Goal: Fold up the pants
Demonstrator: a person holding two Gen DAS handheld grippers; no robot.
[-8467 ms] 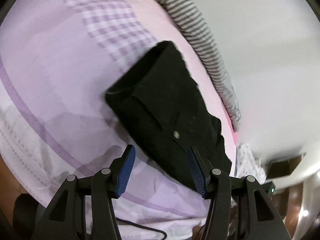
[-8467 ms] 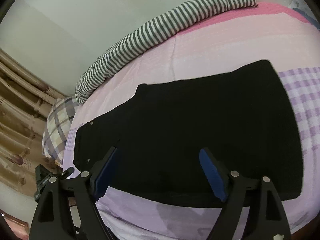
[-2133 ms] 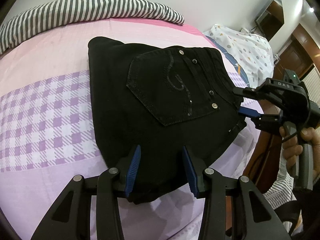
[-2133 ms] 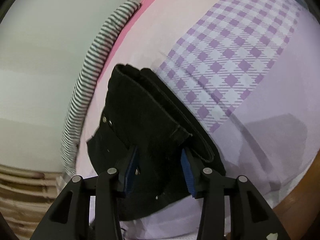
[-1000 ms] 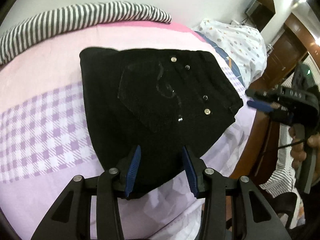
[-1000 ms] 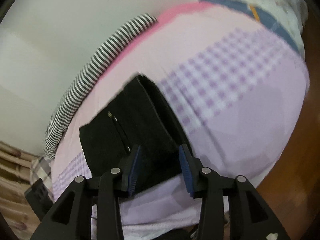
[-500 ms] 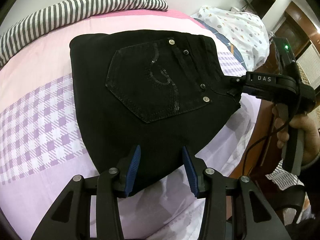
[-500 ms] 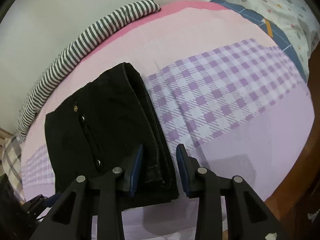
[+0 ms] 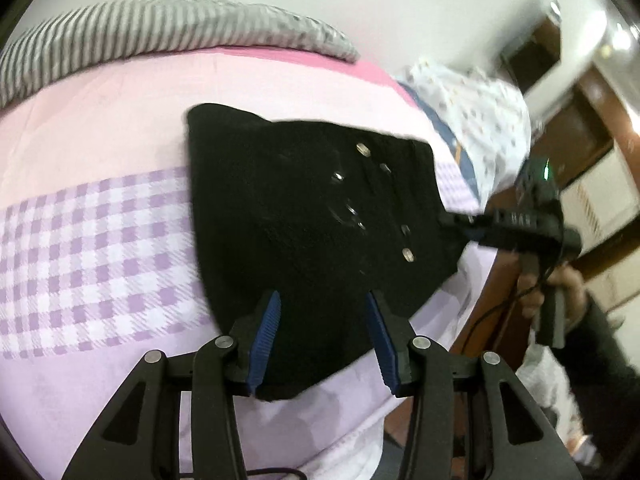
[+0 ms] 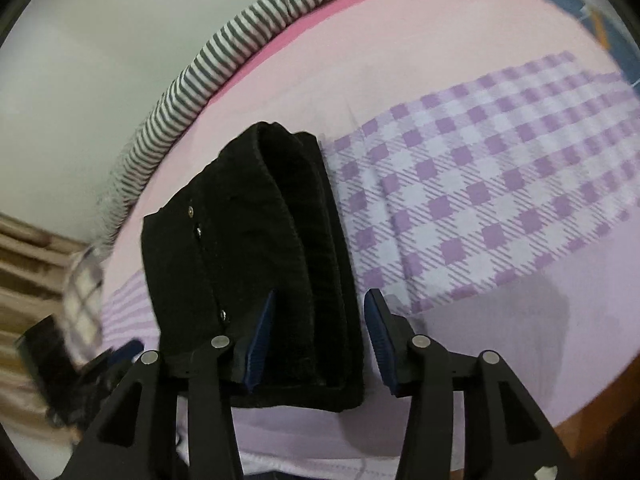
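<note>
The black pants [image 9: 304,216] lie folded into a thick square on the pink and purple checked bedsheet [image 9: 92,240], back pocket and rivets facing up. My left gripper [image 9: 322,336] hovers open over their near corner, pads not pressing the cloth. In the right wrist view the pants [image 10: 224,248] show their stacked folded edge. My right gripper [image 10: 318,340] straddles that edge and its jaws are opening; the left pad is over the cloth, the right pad stands clear of it. The right gripper [image 9: 460,226] appears blurred at the pants' right corner.
A grey striped roll [image 9: 160,28] runs along the bed's far side by the wall. A spotted white quilt [image 9: 480,112] lies at the right. A hand [image 9: 560,284] holds the right gripper's handle beyond the bed's wooden edge [image 10: 592,392]. Curtains [image 10: 28,264] hang at the left.
The right gripper's jaws have widened around the pants' folded edge and it has dropped closer to it. The left view has shifted, so the pants sit further right and blurred.
</note>
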